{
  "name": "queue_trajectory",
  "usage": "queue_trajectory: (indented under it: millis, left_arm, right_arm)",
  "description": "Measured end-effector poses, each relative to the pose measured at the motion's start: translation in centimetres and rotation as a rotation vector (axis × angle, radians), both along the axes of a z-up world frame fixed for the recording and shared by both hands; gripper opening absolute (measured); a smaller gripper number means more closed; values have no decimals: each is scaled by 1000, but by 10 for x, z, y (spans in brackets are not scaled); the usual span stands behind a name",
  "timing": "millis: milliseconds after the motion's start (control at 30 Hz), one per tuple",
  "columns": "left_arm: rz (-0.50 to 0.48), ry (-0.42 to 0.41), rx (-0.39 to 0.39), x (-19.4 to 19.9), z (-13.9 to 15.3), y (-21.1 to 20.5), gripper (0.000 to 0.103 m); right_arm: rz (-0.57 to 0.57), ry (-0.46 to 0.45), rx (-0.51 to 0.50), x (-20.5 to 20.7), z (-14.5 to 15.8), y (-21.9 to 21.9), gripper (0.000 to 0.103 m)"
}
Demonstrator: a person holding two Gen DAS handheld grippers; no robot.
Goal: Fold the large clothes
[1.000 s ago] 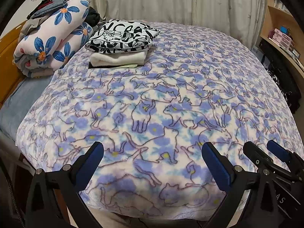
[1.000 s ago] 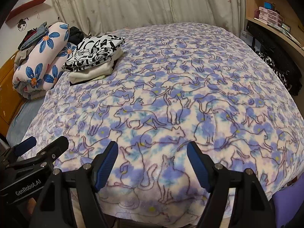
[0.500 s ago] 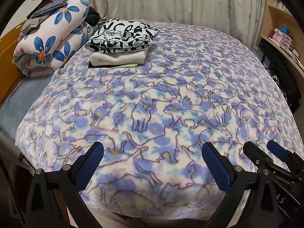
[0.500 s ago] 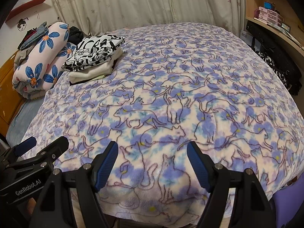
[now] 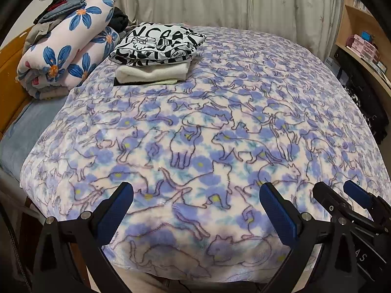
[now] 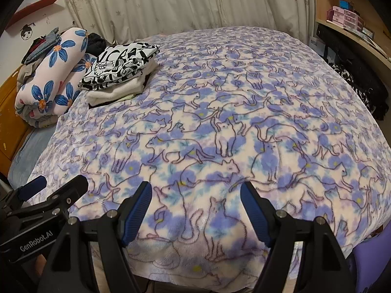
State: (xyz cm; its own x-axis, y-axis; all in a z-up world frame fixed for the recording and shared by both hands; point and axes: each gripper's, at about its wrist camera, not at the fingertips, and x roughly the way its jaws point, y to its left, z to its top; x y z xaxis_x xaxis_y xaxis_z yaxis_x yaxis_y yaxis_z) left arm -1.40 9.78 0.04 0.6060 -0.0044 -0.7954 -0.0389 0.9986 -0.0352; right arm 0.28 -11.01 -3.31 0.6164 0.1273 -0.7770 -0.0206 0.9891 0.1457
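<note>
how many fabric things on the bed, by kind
cat-print blanket, spread flat: 1
flower-print rolled quilt: 1
folded clothes in the stack: at least 3, a black-and-white print top, a cream piece and a pale green piece
loose dark clothes heaped on the quilt: number unclear
total: at least 5, plus the heap

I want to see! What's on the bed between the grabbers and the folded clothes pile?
Only bare cat blanket between both open grippers and the folded stack, in both views.

Lavender-blue cat-print blanket (image 5: 195, 122), black-and-white graphic folded garment (image 5: 158, 45), cream folded garment (image 5: 151, 73), blue-flowered pink quilt (image 5: 66, 56)
</note>
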Motion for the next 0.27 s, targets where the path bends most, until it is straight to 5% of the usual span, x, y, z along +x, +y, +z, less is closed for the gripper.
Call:
queue_trajectory:
  millis: [267]
  left_arm:
    - [1, 8, -1, -5, -7, 4, 102]
  right_arm:
    - [0, 4, 1, -2, -2, -1, 75]
